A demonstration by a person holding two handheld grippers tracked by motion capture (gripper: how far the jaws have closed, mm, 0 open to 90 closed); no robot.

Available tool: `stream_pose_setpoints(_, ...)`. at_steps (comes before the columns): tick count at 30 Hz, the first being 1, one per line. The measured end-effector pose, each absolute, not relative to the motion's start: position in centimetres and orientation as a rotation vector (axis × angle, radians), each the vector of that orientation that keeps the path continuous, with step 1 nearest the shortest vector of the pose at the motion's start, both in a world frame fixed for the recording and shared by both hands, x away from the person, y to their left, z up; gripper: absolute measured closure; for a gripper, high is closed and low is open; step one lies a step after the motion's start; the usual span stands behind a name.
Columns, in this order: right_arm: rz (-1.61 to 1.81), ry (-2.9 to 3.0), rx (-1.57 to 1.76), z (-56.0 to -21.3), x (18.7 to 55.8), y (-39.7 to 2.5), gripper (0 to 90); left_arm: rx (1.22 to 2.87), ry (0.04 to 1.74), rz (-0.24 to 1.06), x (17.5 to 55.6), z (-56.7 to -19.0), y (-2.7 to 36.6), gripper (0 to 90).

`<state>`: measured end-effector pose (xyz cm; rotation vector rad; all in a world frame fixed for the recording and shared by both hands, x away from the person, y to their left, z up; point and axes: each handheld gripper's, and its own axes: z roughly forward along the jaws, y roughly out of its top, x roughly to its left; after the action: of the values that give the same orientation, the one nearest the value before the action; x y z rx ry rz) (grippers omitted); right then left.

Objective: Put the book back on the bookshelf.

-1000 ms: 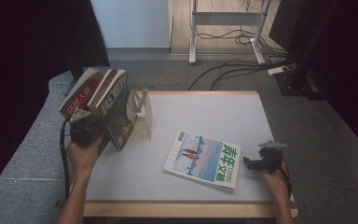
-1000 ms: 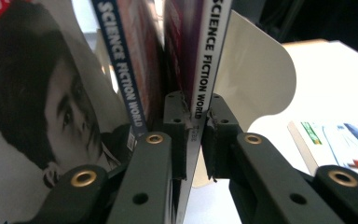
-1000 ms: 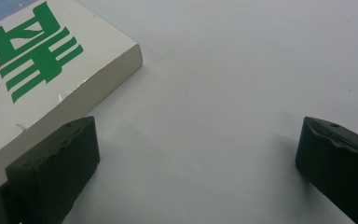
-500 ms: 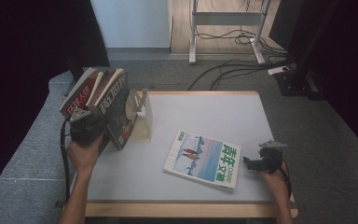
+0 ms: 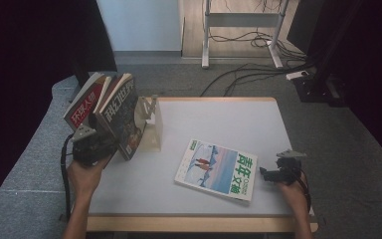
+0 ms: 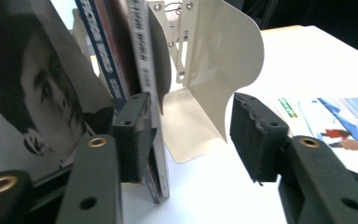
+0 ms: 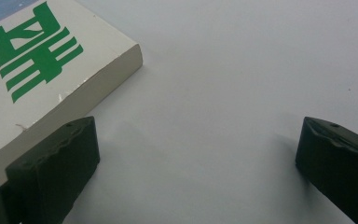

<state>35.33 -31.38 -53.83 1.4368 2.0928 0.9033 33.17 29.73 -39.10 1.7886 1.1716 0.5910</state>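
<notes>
Jaws of the left gripper (image 6: pixel 186 135) wide apart, one black pad pressed flat against the outermost of the leaning books, the other pad in the air just beside the bookend, nothing squeezed between them. Jaws of the right gripper (image 7: pixel 196 168) also wide apart and holding nothing, down low over bare counter, one pad just beside the corner of the flat magazine.

Big white counter with a light wood edge (image 5: pixel 238 119) under everything. Row of tall thin books with dark and red covers (image 5: pixel 107 112) standing at the left edge of the counter, tilted over to the left, bottoms beside the bookend. Same books up close in the left gripper view (image 6: pixel 140 70), with a face on the nearest cover. Flat magazine with a blue and white cover and big green letters (image 5: pixel 216 169) lying near the front of the counter, between the two grippers, well apart from the books. Cream metal bookend with a curved upright wall (image 5: pixel 151 122) standing just right of the books, foot flat on the counter.
</notes>
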Motion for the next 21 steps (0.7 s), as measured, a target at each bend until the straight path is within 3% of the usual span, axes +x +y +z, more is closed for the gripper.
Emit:
stream_pose_setpoints(7, 0.902, 2.091, 1.436, -53.8, 35.3, -31.4, 0.0, 1.85, 1.056, 0.54, 32.2, -39.7, 28.8, 36.0)
stream_pose_setpoints(15, 0.904, 2.091, 1.434, -53.8, 35.3, -31.4, 0.0, 1.888, 0.952, 0.456, 32.3, -40.8, 26.3, 16.8)
stream_pose_setpoints(21, 0.904, 2.091, 1.435, -53.8, 35.3, -31.4, 0.0, 1.956, 0.926, 0.443, 32.8, -42.2, 24.6, 9.0)
